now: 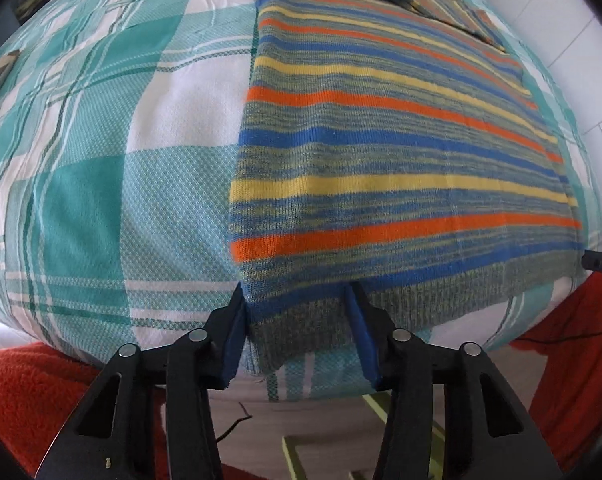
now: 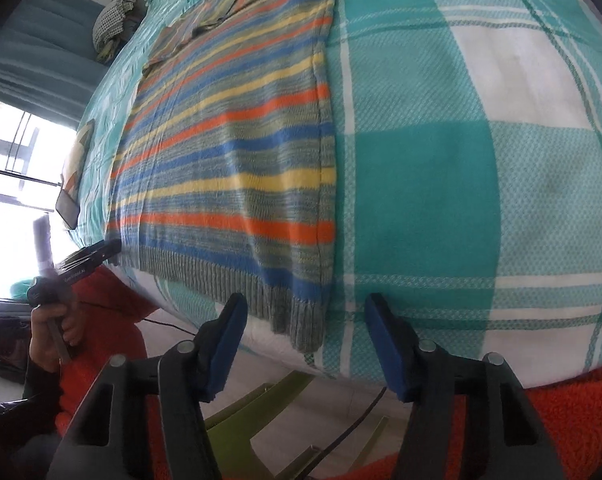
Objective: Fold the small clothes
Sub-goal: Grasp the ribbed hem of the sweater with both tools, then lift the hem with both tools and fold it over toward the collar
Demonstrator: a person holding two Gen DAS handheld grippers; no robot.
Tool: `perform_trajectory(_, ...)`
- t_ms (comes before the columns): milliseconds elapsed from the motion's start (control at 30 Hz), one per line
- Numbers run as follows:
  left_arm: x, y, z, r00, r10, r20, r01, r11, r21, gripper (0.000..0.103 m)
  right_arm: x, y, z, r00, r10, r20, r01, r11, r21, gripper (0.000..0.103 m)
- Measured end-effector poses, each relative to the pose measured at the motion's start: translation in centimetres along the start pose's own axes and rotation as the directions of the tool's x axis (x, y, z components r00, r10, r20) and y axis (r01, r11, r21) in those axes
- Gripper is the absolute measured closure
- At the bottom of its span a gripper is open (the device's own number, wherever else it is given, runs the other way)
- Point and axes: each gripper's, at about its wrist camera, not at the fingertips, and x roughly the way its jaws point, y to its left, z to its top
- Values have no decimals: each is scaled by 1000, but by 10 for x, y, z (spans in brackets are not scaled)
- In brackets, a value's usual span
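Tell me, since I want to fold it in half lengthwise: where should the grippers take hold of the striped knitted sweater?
Grip the striped knitted sweater at the two corners of its grey ribbed hem, coming from the bed's near edge. The hem lies flat along that edge, and each open gripper already straddles a corner: left gripper, right gripper. This is a judgement; the checked bedsheet gives room alongside.

We see the sweater (image 1: pixel 401 152) lying flat on the bedsheet (image 1: pixel 101 160), running away ahead of both claws. Its near left corner sits between the left claw's (image 1: pixel 299 300) fingers, its near right corner between the right claw's (image 2: pixel 305 312).
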Motion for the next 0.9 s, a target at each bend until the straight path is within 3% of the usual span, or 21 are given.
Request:
perform_trajectory(33, 0, -3, 1, 1000, 1, -11, -1, 1000, 15, 98, 5, 3, 0, 1000, 9, -10, -9, 1000, -12, 98)
perform_trajectory(100, -3, 0, 4, 1000, -25, -11, 25, 1000, -2, 99, 4, 8, -1, 1000, 19, 2, -19, 999, -27, 96)
perform_trajectory(200, -25, 22, 20, 984, -179, 26, 181, 978, -108, 100, -28, 12, 5, 991, 84, 103, -83, 997, -9, 96)
perform_trajectory(267, -42, 36, 45, 964, -253, 84, 263, 953, -151, 100, -51, 10, 24, 974, 120, 195, -124, 992, 9, 96)
perform_trajectory(367, -54, 50, 107, 935, -308, 176, 338, 926, -171, 100, -74, 2, 75, 938, 158, 307, -171, 985, 17, 96)
perform_trajectory(500, -45, 56, 214, 912, -304, 276, 359, 917, -176, 100, -75, -4, 171, 901, 131, 413, -152, 988, 19, 96)
perform_trajectory(633, -10, 56, 313, 921, -260, 290, 326, 922, -208, 100, -54, -4, 274, 885, 100, 454, -139, 989, 54, 96)
perform_trajectory(800, 35, 56, 382, 949, -175, 261, 240, 940, -242, 99, -14, -16, 369, 895, 51, 443, -102, 991, 92, 96)
perform_trajectory(900, 57, 62, 409, 951, -143, 274, 222, 934, -281, 94, 4, -33, 395, 871, 105, 479, -182, 976, 117, 93)
